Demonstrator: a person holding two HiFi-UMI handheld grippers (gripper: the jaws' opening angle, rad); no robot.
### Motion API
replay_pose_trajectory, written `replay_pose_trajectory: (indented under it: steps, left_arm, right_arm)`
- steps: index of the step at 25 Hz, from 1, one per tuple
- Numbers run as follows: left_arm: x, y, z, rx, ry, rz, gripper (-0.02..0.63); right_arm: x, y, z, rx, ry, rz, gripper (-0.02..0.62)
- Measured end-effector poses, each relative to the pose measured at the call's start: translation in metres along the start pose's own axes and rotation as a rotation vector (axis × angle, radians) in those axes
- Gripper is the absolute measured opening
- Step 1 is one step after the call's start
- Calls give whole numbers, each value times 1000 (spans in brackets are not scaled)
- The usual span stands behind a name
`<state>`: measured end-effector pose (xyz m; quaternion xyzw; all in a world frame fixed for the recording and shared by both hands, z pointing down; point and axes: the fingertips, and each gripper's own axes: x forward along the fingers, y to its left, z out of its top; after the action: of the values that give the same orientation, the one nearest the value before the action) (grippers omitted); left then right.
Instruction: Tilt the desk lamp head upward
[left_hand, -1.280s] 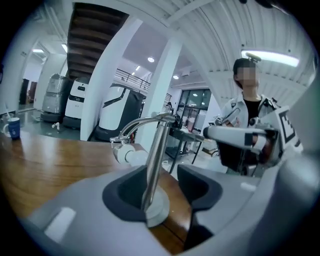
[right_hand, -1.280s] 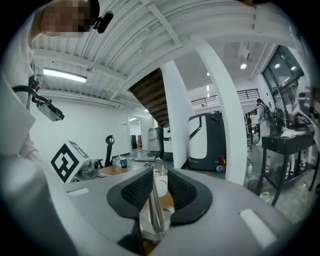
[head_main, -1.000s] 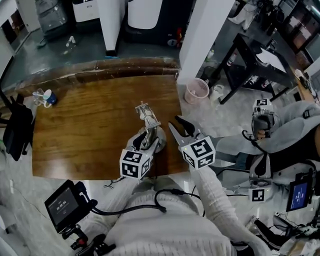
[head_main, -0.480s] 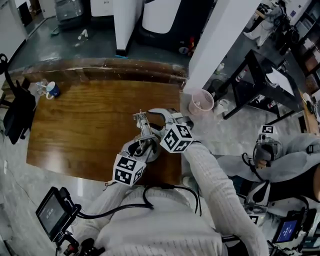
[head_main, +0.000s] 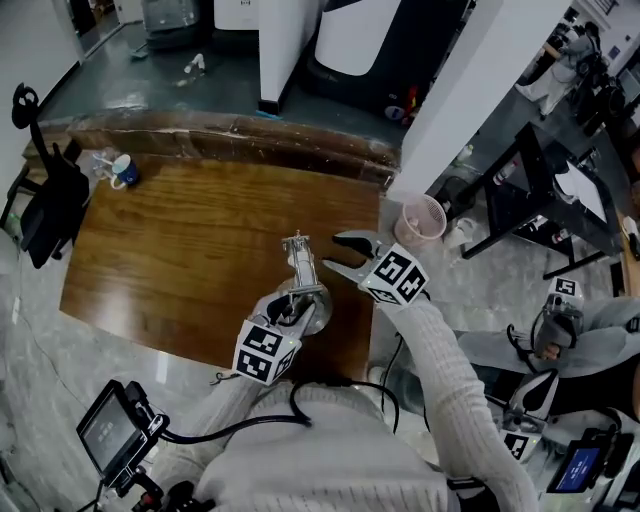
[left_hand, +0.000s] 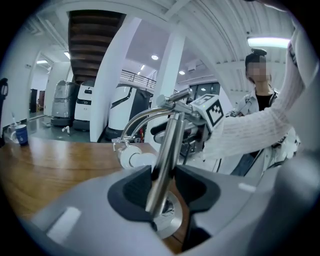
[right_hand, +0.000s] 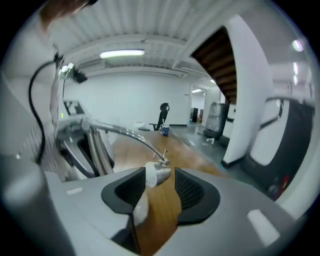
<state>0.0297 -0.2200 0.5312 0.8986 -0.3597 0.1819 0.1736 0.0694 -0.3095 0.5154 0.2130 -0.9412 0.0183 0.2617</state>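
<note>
Brown wooden table (head_main: 180, 250) stands in a big room with white pillars (head_main: 455, 90). On it, close to the near right edge, stands the desk lamp (head_main: 298, 262). It is shiny metal, with a round base (left_hand: 169, 216), a straight pole (left_hand: 169, 150) and a thin bent arm (right_hand: 127, 133). The lamp head (right_hand: 159, 173) is a small cone at the end of the arm, low over the table.

The left gripper (head_main: 283, 312) has its fingers (left_hand: 132, 192) shut on the pole, just above the base. The right gripper (right_hand: 159, 189) has the lamp head between its fingers (right_hand: 192, 192). They are closing, with a small gap on one side of the head.

A blue and white cup (head_main: 124, 170) sits at the far left corner of the table, well apart from the lamp. A pink bin (head_main: 420, 222) is on the floor to the right of the table.
</note>
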Motion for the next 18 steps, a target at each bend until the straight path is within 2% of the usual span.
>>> replay_pose_trajectory:
  steps: [4, 6, 8, 12, 15, 16, 18]
  left_arm:
    - [-3, 1, 1, -3, -3, 7, 146]
    - [-4, 1, 0, -4, -5, 12, 146]
    - [-4, 2, 0, 1, -4, 16, 146]
    - [-2, 3, 0, 4, -5, 22, 146]
    - [-2, 3, 0, 4, -5, 24, 146]
    - [-3, 3, 0, 3, -4, 24, 146]
    - [-4, 5, -1, 4, -3, 25, 146]
  right_arm:
    - [-16, 13, 27, 519, -121, 320, 184]
    - [-19, 20, 47, 710, -193, 473, 203]
    - [-12, 24, 59, 838, -217, 572, 211]
    - [5, 33, 60, 1048, -199, 734, 232]
    - [16, 34, 48, 1168, -152, 797, 224]
    - [21, 35, 46, 1201, -129, 811, 244]
    - [35, 32, 45, 1270, -106, 811, 245]
